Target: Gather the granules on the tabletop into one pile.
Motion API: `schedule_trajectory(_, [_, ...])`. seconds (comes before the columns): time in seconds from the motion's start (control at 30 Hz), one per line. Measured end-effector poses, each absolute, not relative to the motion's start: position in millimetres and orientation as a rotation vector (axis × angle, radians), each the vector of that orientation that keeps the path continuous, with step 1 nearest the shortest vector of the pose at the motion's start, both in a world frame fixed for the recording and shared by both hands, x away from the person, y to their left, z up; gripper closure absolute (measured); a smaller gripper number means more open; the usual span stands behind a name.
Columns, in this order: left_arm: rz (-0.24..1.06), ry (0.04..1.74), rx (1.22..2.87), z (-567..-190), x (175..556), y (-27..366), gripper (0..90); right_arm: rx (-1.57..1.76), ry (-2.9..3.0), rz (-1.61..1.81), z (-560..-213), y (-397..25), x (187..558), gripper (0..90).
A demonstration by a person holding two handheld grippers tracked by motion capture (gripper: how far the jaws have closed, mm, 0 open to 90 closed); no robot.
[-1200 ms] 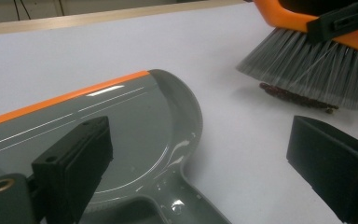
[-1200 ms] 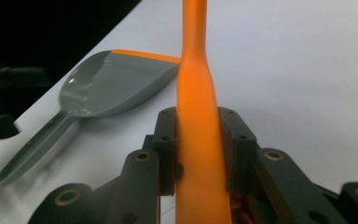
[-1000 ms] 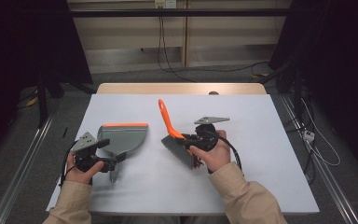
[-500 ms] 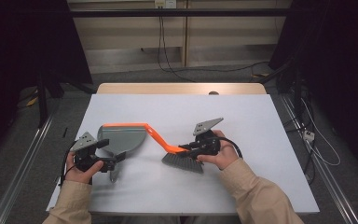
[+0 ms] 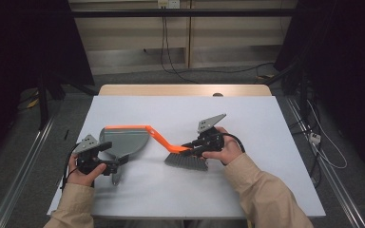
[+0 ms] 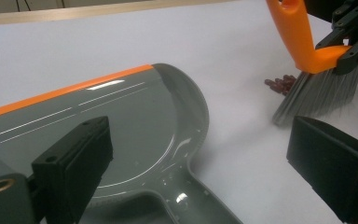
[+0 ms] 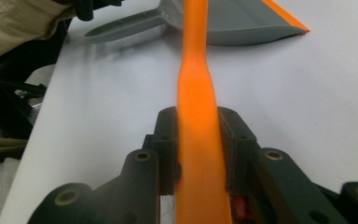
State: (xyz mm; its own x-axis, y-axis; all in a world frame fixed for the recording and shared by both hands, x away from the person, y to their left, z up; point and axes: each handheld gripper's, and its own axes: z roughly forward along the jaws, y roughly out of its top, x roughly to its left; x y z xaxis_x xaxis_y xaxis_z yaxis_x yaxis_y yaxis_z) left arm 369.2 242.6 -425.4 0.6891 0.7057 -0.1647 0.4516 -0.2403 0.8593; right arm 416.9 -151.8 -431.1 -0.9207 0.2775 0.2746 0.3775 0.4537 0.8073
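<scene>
Orange brush (image 5: 186,156) handle has tipped down flat; my right tongs (image 5: 194,147) clench it, bristles on the tabletop (image 5: 247,118). Dustpan (image 5: 123,140) waits at nine o'clock, left tongs (image 5: 116,164) released. Sweeping can start.

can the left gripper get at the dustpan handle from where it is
Probably yes. The left gripper sits right at the dustpan handle, jaws open with the handle between them in the left gripper view. The brush, held by the right gripper, stays off to the side.
</scene>
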Motion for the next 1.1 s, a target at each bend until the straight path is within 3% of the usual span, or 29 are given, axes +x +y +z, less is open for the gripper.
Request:
schedule_trajectory(0.4, [0.316,0.902,1.883,-425,368,243,6.8,-0.429,-2.691,-1.443,-416,-153,397,71.2])
schedule_trajectory(0.83, [0.317,0.897,1.882,-424,368,243,6.8,-0.43,-2.725,-1.475,-420,-156,403,71.2])
schedule_trajectory(1.1, [0.318,0.898,1.875,-423,367,242,6.8,-0.98,-2.675,-1.627,-393,-186,403,71.1])
